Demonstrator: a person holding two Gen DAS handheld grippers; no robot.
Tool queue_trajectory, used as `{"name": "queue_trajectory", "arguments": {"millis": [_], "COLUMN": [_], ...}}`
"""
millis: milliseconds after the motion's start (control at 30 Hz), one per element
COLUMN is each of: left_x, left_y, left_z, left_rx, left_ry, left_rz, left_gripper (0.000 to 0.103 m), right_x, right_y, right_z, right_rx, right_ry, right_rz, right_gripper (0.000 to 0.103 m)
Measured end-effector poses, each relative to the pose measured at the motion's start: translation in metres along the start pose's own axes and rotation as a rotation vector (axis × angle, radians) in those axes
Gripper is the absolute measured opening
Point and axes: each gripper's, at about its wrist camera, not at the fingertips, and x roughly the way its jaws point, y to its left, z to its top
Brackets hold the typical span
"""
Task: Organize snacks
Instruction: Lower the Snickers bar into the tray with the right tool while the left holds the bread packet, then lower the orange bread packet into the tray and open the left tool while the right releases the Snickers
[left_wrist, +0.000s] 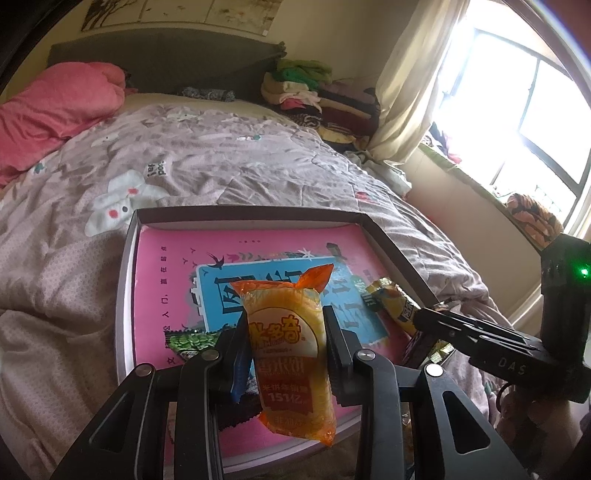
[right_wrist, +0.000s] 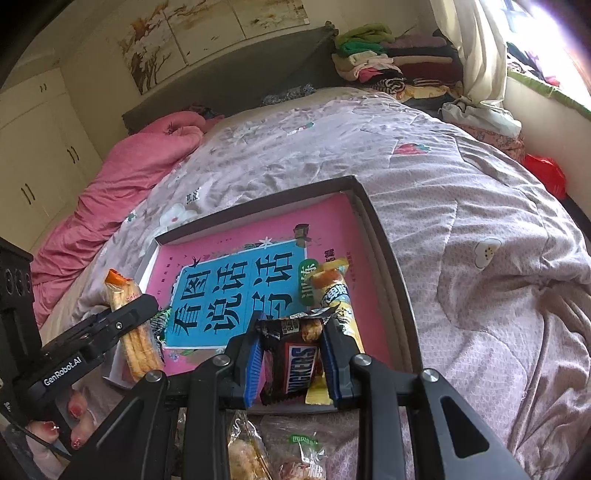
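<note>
My left gripper (left_wrist: 286, 332) is shut on an orange rice-cracker packet (left_wrist: 291, 354), held upright above the near part of a shallow dark-rimmed box (left_wrist: 251, 214). A pink and blue book (left_wrist: 170, 266) lines the box. My right gripper (right_wrist: 291, 343) is shut on a Snickers bar (right_wrist: 299, 362) over the box's near right corner. A yellow snack packet (right_wrist: 336, 291) lies in the box just beyond it. At the box's left side lies a green packet (left_wrist: 188, 339). Each wrist view shows the other gripper: the right (left_wrist: 424, 317) and the left (right_wrist: 140, 306).
The box (right_wrist: 384, 236) rests on a wrinkled lilac quilt (right_wrist: 461, 206) on a bed. More wrapped snacks (right_wrist: 280, 454) lie under my right gripper near the bed's edge. A pink blanket (left_wrist: 55, 110) and stacked clothes (left_wrist: 314, 96) sit by the headboard. A hand (right_wrist: 77, 410) grips the left handle.
</note>
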Motion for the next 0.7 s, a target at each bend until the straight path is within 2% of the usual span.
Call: {"name": "queue_trajectory", "arguments": {"millis": [467, 700], "left_x": [0.007, 0.012], "left_y": [-0.001, -0.007], "left_z": [0.0, -0.004], "left_rx": [0.002, 0.025], "left_ry": [0.012, 0.042], "left_rz": [-0.011, -0.023], "left_gripper": [0.035, 0.035], "right_x": [0.02, 0.029], "right_y": [0.017, 0.022], "right_z": [0.0, -0.004], "right_rx": [-0.072, -0.082], "right_ry": [0.022, 0.048], "right_rz": [-0.003, 0.009], "right_gripper": [0.029, 0.029]}}
